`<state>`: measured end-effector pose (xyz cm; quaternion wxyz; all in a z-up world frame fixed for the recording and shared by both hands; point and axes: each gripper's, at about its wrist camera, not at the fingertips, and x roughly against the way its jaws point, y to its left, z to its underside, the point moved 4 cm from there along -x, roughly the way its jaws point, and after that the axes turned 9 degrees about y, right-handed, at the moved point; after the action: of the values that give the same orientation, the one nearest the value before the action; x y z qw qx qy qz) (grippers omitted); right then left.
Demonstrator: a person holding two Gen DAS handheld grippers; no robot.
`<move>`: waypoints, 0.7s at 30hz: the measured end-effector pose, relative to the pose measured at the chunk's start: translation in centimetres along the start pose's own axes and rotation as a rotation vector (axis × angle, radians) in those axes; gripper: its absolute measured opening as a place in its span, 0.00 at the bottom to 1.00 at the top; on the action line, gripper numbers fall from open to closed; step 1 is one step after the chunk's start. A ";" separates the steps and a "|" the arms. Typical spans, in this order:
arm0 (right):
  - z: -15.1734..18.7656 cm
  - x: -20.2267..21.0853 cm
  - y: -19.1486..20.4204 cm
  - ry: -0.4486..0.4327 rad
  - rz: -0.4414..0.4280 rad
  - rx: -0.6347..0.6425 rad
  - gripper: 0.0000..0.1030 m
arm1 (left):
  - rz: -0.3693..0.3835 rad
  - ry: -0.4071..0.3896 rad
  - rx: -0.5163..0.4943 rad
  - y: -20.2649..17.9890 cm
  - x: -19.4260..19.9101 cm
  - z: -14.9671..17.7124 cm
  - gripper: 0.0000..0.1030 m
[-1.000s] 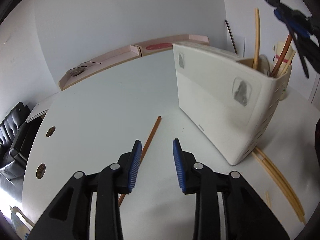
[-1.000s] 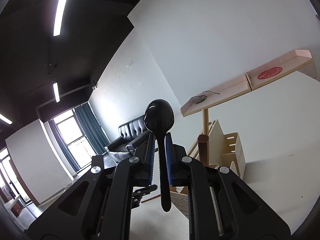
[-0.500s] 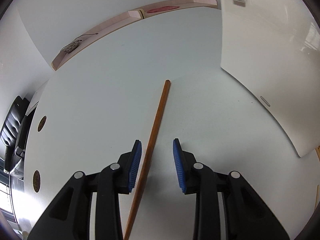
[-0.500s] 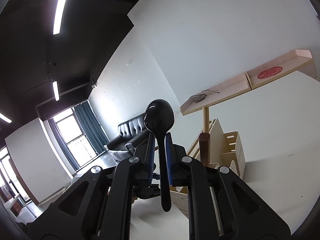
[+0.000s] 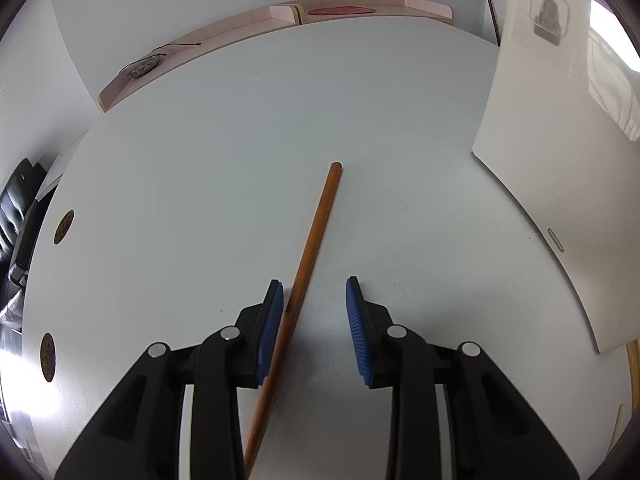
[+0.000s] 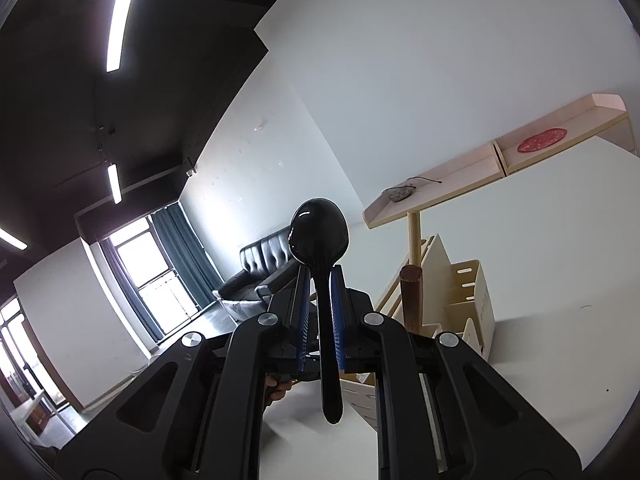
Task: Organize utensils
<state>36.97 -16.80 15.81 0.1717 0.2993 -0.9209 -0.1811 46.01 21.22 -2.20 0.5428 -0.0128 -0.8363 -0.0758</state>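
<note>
A brown wooden chopstick (image 5: 316, 224) lies on the white table (image 5: 200, 168), running from the middle toward the bottom of the left wrist view. My left gripper (image 5: 314, 294) hangs open just above it; the stick passes close by the left blue pad, and the right pad stands well apart from it. The cream utensil holder (image 5: 560, 140) stands to the right. In the right wrist view my right gripper (image 6: 320, 280) is shut on a black spoon (image 6: 322, 248), bowl up, held level above the holder (image 6: 468, 300), where a brown stick (image 6: 412, 300) and a pale one stand upright.
A pink wooden shelf (image 5: 248, 28) with a red disc and a small dish runs along the table's far edge. Two round brown inserts (image 5: 64, 227) sit near the left rim. Pale chopsticks (image 5: 632, 364) lie behind the holder at the right. A black sofa (image 6: 260, 268) stands beyond.
My left gripper has moved forward and down over the brown chopstick, which now lies between its fingers; the holder has slid off to the right. The right gripper and spoon have not moved.
</note>
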 end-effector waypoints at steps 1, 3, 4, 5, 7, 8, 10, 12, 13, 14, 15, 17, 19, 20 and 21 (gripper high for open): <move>0.0 0.0 0.0 0.000 0.000 0.000 0.10 | 0.008 0.001 0.010 0.2 -0.1 0.0 0.31; 0.0 0.0 -0.1 0.000 -0.001 -0.001 0.10 | 0.024 0.005 0.023 0.7 -0.3 -0.2 0.28; 0.1 0.0 -0.1 0.000 -0.002 -0.001 0.10 | 0.023 0.008 0.026 0.8 -0.3 -0.2 0.24; 0.1 0.0 -0.1 -0.001 0.001 -0.002 0.10 | 0.023 0.011 0.023 0.7 -0.3 -0.2 0.20; 0.1 0.0 -0.1 0.000 -0.003 -0.004 0.10 | 0.017 0.018 0.010 0.4 -0.3 -0.3 0.09; 0.1 0.0 -0.2 0.002 -0.003 -0.005 0.10 | 0.008 0.022 0.007 0.1 -0.4 -0.3 0.09; 0.1 0.1 -0.1 0.001 -0.004 -0.002 0.10 | 0.002 0.029 0.015 0.1 -0.4 -0.3 0.08; 0.1 0.1 -0.2 -0.002 -0.004 -0.001 0.10 | -0.004 0.032 0.027 0.1 -0.4 -0.3 0.08; 0.1 0.1 -0.2 -0.002 -0.006 -0.001 0.10 | -0.011 0.032 0.030 0.0 -0.3 -0.2 0.07; 0.1 0.1 -0.2 -0.003 -0.007 -0.001 0.10 | -0.019 0.031 0.030 -0.2 -0.3 -0.2 0.06; 0.2 0.2 -0.2 -0.005 -0.007 0.000 0.10 | -0.025 0.028 0.031 -0.4 -0.3 -0.1 0.06; 0.2 0.2 -0.2 -0.008 -0.007 0.002 0.10 | -0.036 -0.009 0.037 -0.7 0.3 0.2 0.06; 0.2 0.2 -0.2 -0.012 -0.011 -0.002 0.10 | -0.046 -0.065 0.053 -0.8 1.4 0.5 0.06; 0.3 0.1 -0.2 -0.010 -0.014 -0.002 0.10 | -0.037 -0.096 0.078 -0.5 2.2 0.6 0.06; 0.3 0.0 -0.2 -0.008 -0.015 -0.001 0.10 | -0.025 -0.120 0.100 -0.2 2.8 0.8 0.06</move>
<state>36.91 -16.89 15.47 0.1668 0.3055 -0.9192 -0.1841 44.14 20.95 0.06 0.4907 0.0203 -0.8702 -0.0397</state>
